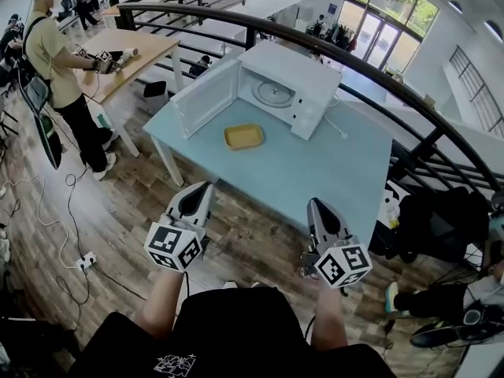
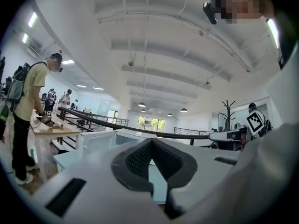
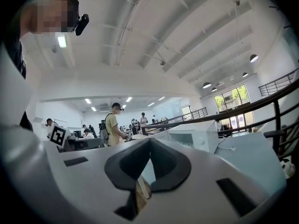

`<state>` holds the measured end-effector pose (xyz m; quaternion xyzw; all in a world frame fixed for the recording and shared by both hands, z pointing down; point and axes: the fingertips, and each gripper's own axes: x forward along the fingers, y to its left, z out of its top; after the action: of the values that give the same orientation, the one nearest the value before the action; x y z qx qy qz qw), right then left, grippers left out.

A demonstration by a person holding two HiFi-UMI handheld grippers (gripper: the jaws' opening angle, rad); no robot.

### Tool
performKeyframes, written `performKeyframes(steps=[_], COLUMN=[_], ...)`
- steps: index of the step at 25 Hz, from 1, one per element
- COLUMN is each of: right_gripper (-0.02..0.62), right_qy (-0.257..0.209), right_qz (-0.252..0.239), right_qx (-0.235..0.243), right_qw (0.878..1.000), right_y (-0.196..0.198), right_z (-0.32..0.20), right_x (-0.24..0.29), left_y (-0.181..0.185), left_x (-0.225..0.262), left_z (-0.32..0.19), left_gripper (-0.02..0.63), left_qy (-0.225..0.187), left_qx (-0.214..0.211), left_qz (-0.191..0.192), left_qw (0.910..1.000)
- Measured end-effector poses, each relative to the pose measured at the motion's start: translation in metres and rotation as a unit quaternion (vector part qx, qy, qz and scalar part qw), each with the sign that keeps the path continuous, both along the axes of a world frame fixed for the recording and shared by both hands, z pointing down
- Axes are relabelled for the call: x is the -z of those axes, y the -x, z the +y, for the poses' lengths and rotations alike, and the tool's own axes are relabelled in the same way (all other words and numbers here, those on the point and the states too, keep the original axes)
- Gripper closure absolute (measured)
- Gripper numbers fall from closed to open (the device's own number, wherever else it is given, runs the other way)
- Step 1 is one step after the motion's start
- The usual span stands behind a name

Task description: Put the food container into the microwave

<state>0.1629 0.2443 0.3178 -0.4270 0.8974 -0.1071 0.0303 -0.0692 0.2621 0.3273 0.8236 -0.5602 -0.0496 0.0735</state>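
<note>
A yellow food container point(image 1: 244, 136) lies on the light blue table point(image 1: 315, 176), just in front of the white microwave point(image 1: 287, 93). The microwave's door point(image 1: 205, 97) is swung wide open to the left, and the glass turntable inside shows. My left gripper point(image 1: 206, 186) and right gripper point(image 1: 313, 201) are held low, short of the table's near edge and well apart from the container. In the left gripper view the left gripper point(image 2: 150, 140) is shut on nothing. The right gripper point(image 3: 149, 140) is likewise shut and empty, with the microwave point(image 3: 194, 134) beyond it.
A curved black railing point(image 1: 378, 77) runs behind the table. A person point(image 1: 55, 61) stands at a wooden table point(image 1: 134, 50) at the far left. Cables and a power strip point(image 1: 85, 260) lie on the wood floor. Dark bags point(image 1: 437, 211) sit at the right.
</note>
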Motion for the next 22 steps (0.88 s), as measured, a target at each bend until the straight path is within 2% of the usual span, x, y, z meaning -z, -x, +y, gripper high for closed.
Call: performKeyframes(steps=[13, 22], right_gripper=[0.589, 0.589], right_qy=[-0.002, 0.012], right_qz=[-0.002, -0.009], right_qx=[0.069, 0.095], right_qw=[0.998, 0.995], right_y=[0.072, 0.095], right_z=[0.007, -0.015], right_x=[-0.001, -0.012], left_y=[0.066, 0.080], left_x=[-0.011, -0.016], left_z=[0.035, 0.024], left_gripper=[0.600, 0.600], left_qy=[0.002, 0.013], left_qx=[0.054, 0.066], left_qz=[0.012, -0.005], left_qw=[0.9985, 0.9977])
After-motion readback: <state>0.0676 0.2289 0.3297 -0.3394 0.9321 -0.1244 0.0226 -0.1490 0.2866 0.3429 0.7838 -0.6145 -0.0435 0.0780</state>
